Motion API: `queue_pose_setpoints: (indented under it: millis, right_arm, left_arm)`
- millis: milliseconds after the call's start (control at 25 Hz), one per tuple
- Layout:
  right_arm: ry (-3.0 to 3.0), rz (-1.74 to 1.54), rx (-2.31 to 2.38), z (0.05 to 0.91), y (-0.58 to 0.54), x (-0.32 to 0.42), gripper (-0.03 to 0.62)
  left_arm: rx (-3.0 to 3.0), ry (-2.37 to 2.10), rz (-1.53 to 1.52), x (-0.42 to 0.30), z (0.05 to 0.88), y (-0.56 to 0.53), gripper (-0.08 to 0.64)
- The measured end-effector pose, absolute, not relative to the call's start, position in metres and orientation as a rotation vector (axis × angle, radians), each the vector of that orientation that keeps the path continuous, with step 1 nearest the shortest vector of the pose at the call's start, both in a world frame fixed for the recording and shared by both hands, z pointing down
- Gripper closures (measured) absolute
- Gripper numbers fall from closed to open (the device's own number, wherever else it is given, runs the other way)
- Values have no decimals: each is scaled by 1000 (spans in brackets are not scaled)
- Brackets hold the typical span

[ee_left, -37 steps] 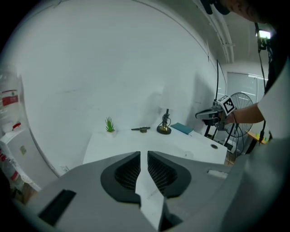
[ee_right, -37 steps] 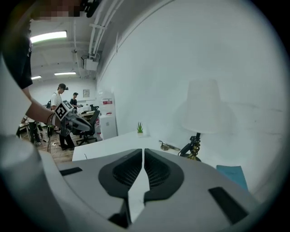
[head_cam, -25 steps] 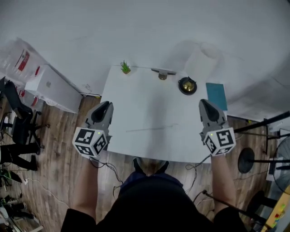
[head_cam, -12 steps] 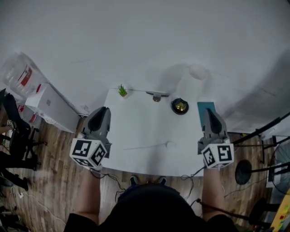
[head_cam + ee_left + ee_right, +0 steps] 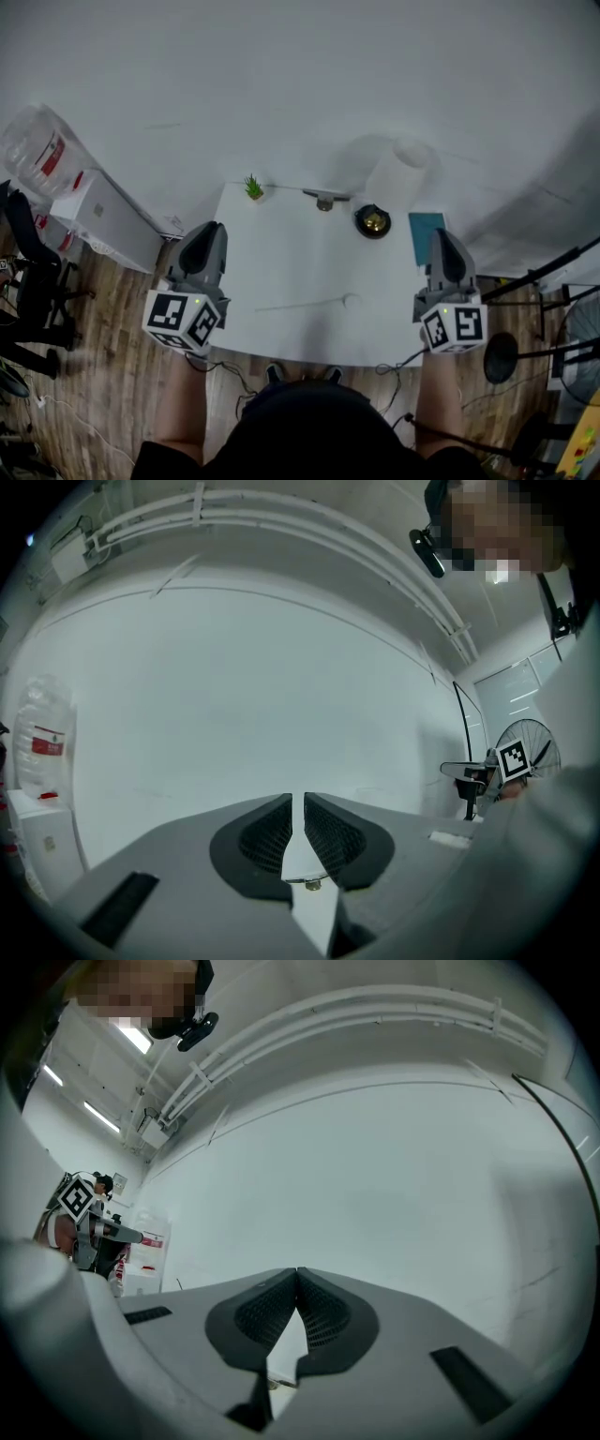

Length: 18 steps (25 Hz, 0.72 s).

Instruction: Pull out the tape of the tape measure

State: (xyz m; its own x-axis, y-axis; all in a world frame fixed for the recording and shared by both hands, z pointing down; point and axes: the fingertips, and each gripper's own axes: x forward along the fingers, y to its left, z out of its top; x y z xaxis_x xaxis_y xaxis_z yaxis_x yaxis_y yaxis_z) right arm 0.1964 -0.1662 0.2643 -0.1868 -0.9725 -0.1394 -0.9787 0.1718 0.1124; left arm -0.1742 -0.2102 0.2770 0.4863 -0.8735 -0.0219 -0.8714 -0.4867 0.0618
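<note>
Left gripper, by the left edge of the surface: fingers a sliver apart, empty. Right gripper, by its right edge: fingers pressed together, empty. The tape measure (round, black) lies at its far edge.

A studio-like lab: white table, stand, office chair.

White table, small green plant at far-left corner, teal pad (far-right corner), wood floor

Steep overhead view; gripper views toward wall
</note>
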Motion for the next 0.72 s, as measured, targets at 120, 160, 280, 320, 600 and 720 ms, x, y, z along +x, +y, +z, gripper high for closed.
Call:
queue_pose_setpoints:
  millis: [120,160,280,320,600,720]
  right_arm:
    - [2379,286,-1983,264,-167,195,586]
    - [2382,289,-1985,265,-167,195,586]
    - [2387,296,-1991,266,-169,193,587]
    - [2387,298,-1990,266,-170,193,587]
    - [2387,300,-1984,265,-173,193,587]
    - [2386,302,-1982,264,-174,194,588]
  left_arm:
    - [2665,-1576,-85,-176,278,-211,522]
    - [2663,-1579,-85,-176,279,-211,522]
    - [2664,-1583,-78,-177,280,-212,523]
    - [2665,-1584,-77,-178,280,-213,523]
    - [2667,-1583,-69,-176,281,-218,525]
    - [2672,-1578,-66,-173,280,-218,525]
